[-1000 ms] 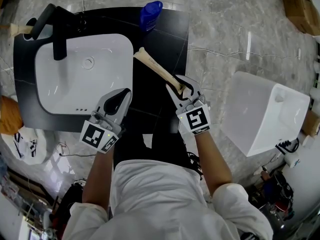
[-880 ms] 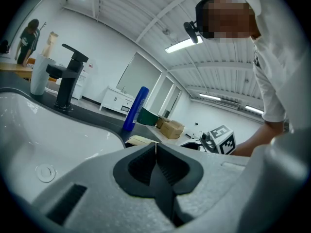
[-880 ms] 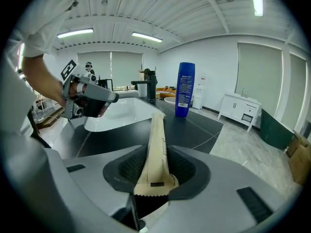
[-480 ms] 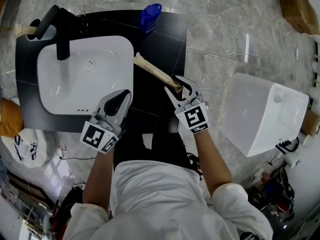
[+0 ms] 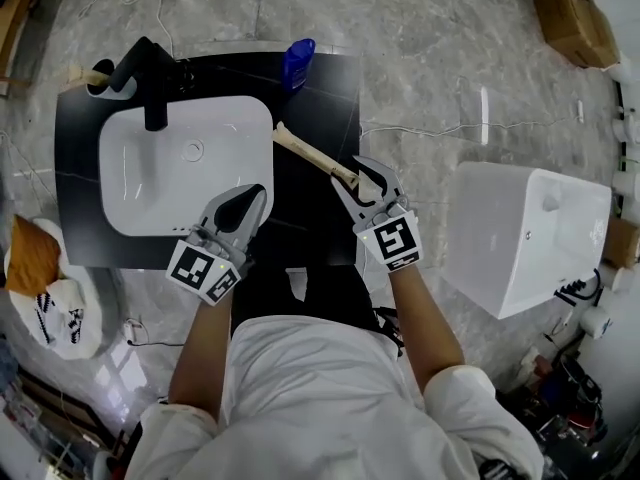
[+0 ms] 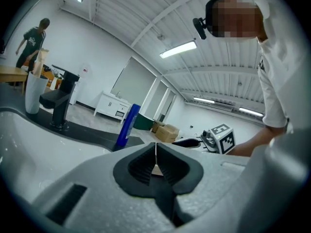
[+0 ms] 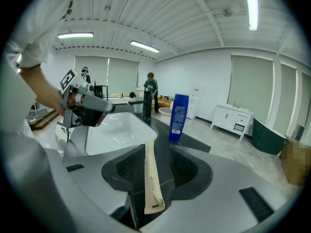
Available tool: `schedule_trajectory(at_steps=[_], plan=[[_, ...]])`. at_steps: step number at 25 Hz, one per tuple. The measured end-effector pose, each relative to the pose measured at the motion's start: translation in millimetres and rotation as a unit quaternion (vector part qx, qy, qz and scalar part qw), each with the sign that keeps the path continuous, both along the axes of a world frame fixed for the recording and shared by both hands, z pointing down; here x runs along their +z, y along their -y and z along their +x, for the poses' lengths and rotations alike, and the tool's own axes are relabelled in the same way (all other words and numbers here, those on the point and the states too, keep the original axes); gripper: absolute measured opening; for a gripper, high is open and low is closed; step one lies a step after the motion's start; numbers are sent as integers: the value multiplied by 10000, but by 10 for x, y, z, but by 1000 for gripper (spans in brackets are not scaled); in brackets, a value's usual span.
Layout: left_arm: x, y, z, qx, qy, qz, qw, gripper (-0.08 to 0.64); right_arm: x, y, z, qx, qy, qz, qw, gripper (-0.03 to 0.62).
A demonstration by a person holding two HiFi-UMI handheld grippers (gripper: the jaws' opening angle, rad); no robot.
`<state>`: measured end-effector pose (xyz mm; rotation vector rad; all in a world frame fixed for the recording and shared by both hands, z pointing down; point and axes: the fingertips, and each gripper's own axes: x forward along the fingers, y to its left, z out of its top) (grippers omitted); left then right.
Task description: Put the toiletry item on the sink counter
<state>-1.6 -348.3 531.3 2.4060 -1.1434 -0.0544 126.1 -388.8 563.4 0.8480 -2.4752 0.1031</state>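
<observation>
The toiletry item is a long beige paper packet [image 5: 305,150] that lies slanted over the black sink counter [image 5: 325,88], just right of the white basin [image 5: 180,178]. My right gripper [image 5: 362,180] is at its near end and its jaws are opening. In the right gripper view the packet [image 7: 151,178] runs down the gap of the right gripper [image 7: 154,153], with space on both sides and no pad pressing it. My left gripper [image 5: 250,196] hovers at the basin's front right corner. In the left gripper view the left gripper [image 6: 155,155] is shut and holds nothing.
A black faucet [image 5: 150,88] and a white cup [image 5: 100,78] stand at the counter's back left. A blue bottle [image 5: 297,61] stands at the back edge. A white ceramic fixture [image 5: 520,238] sits on the floor to the right, with cardboard boxes [image 5: 570,18] beyond it.
The right jaws have spread a little around the packet, which now lies loose between them. The left gripper has kept its place. The head view has shifted.
</observation>
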Motion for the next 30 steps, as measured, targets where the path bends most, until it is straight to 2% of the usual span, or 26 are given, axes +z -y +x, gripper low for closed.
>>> schedule_trajectory(at_steps=[5,9,17,25,30], plan=[[-499,-49,-90,168,84,380,9991,21,-817,-94,-185,60,537,566,9969,130],[-942,-21,-256,219,209,721,9969,23,-1496,-157,-273,323,1323,819,9873,89],[-1655,-316,-564,258,492,1327,9896,21,-2503,-606,-70,699,1855,1520,9683,37],[-2100,-613,-635,256,326,1668,9851,21,-2979,-1092,385,1009,2159,1872,9530,20],[-2273,-846,-449,289,363,1830,9820,21,-2964,-1350,633,1041,2185,1868,9521,18]])
